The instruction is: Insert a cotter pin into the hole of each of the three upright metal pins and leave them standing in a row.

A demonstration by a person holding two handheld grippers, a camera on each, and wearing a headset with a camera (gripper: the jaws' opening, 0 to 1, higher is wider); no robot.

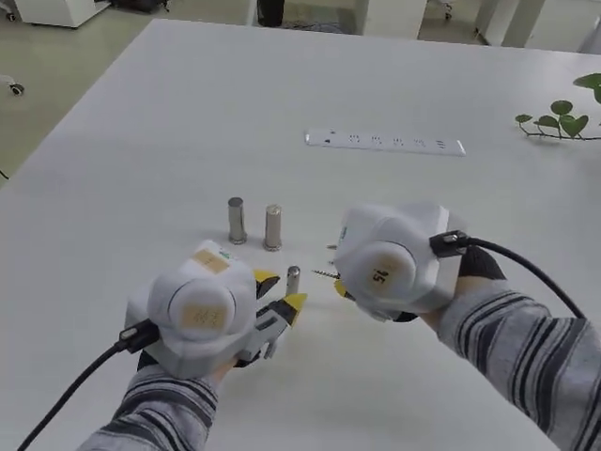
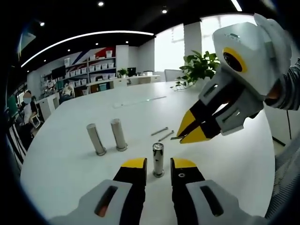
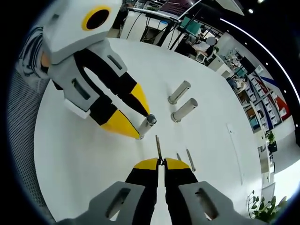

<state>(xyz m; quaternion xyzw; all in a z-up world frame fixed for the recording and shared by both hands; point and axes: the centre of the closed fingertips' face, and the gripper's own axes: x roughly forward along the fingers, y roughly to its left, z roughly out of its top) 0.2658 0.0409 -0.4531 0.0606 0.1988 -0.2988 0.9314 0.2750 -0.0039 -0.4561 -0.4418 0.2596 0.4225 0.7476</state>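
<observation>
Right gripper (image 3: 162,162) pinches one cotter pin (image 3: 158,145); left gripper (image 2: 158,163), partly open, straddles the nearest of three metal pins (image 2: 158,152); two cotter pins (image 2: 160,131) lie beyond.

Shiny metal pins (image 2: 158,159), matt white table (image 1: 282,85)

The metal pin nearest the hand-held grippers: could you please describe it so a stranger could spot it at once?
On the white table, nearer the person than the white power strip, two upright silver metal cylinders stand paired. The third cylinder stands apart, between the left hand-held gripper's open yellow-tipped jaws.
</observation>
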